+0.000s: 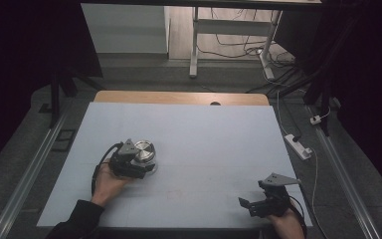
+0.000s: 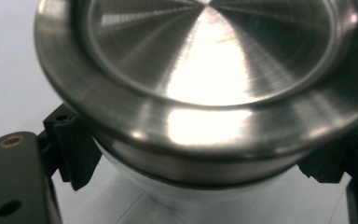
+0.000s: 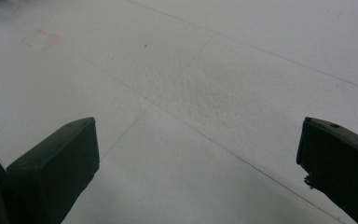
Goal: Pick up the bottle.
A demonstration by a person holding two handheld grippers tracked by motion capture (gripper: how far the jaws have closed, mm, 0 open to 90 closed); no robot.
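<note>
Left gripper view — left gripper (image 2: 205,163) (clamped) on steel lid (image 2: 205,60)

One round, shiny steel lidded container (image 1: 144,151) stands on the one pale blue-grey desk (image 1: 204,139), toward eight o'clock. Two black handheld grippers: the left gripper (image 1: 138,164), the right gripper (image 1: 258,199).

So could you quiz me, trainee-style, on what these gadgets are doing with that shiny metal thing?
1. True or false: the left gripper is shut on the metal-lidded jar.
2. What lies between the right gripper jaws?
A. a jar
B. bare white table cover
C. a cable
3. Where do the left gripper's pads grip the jar?

Key: 1 true. 2 B. 3 On its body, just under the lid's rim.
</note>
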